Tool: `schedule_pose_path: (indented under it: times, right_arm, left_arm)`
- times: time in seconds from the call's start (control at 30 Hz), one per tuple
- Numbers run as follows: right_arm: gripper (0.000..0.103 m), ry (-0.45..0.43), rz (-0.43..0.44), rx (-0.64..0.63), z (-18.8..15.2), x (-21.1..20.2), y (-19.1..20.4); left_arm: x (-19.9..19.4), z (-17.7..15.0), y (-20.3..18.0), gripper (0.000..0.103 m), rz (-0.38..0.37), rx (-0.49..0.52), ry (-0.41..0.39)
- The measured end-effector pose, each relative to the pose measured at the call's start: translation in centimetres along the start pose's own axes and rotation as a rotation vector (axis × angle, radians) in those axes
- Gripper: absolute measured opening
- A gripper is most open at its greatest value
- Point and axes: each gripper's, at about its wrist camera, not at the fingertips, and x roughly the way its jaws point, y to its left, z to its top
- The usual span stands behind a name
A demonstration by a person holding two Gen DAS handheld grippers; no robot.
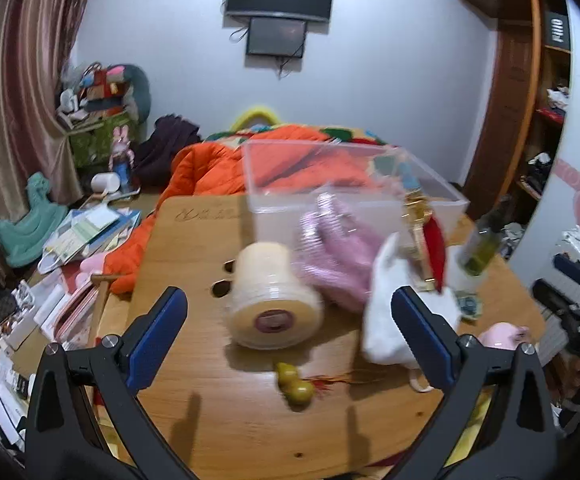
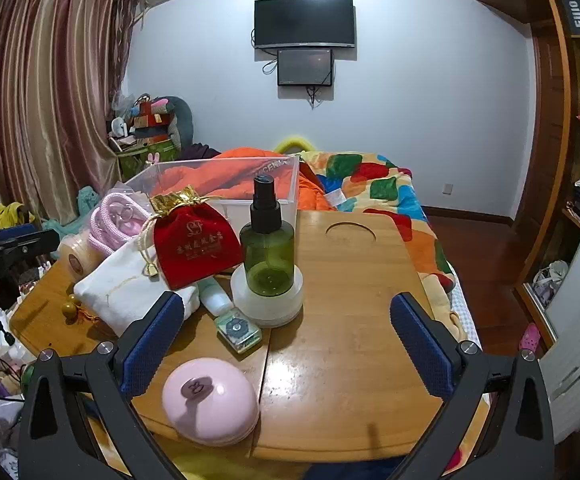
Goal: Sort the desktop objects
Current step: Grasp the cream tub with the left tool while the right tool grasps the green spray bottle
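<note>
A wooden lap table (image 2: 349, 280) holds the clutter in front of a clear plastic box (image 2: 226, 178). My left gripper (image 1: 288, 312) is open and empty, just before a cream tape roll (image 1: 272, 300); behind it lie pink rope (image 1: 337, 248), a white pouch (image 1: 393, 300) and an olive gourd charm (image 1: 295, 386). My right gripper (image 2: 286, 320) is open and empty above a pink round case (image 2: 210, 400). Ahead stand a green spray bottle (image 2: 268, 248) on a white jar (image 2: 268, 300), a red pouch (image 2: 196, 244) and a small green box (image 2: 238, 330).
The table stands on a bed with an orange duvet (image 1: 210, 168) and a colourful blanket (image 2: 381, 184). Papers and books (image 1: 86, 232) pile up at the left. A wooden shelf unit (image 2: 561, 160) stands at the right. The left gripper also shows at the right wrist view's left edge (image 2: 6, 248).
</note>
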Motion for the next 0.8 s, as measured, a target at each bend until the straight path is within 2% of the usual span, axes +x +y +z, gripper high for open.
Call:
schedule_pose_path:
  times: [0.17, 0.37, 0.53, 0.7, 0.77, 0.8]
  right_arm:
    - [0.103, 0.024, 0.005, -0.014, 0.4, 1.6, -0.3]
    - [0.102, 0.058, 0.031, -0.013, 1.0, 3.9, -0.6]
    - [0.091, 0.074, 0.050, -0.044, 1.5, 5.6, -0.3]
    - [0.071, 0.099, 0.069, -0.054, 1.8, 7.2, 0.1]
    - [0.064, 0.106, 0.074, -0.056, 1.8, 7.7, 0.3]
    - [0.060, 0.111, 0.076, -0.059, 1.9, 7.8, 0.3]
  left_arm:
    - [2.3, -0.6, 1.4, 0.103, 0.001, -0.026, 0.074]
    - [4.4, -1.3, 0.9, 0.103, 0.041, -0.006, 0.111]
    - [5.9, -1.3, 1.3, 0.103, 0.060, -0.034, 0.144]
    - [6.6, -1.1, 1.3, 0.103, 0.088, -0.034, 0.145]
    - [6.7, -0.9, 1.1, 0.096, 0.090, -0.027, 0.150]
    - [6.9, -0.7, 1.0, 0.089, 0.081, -0.023, 0.156]
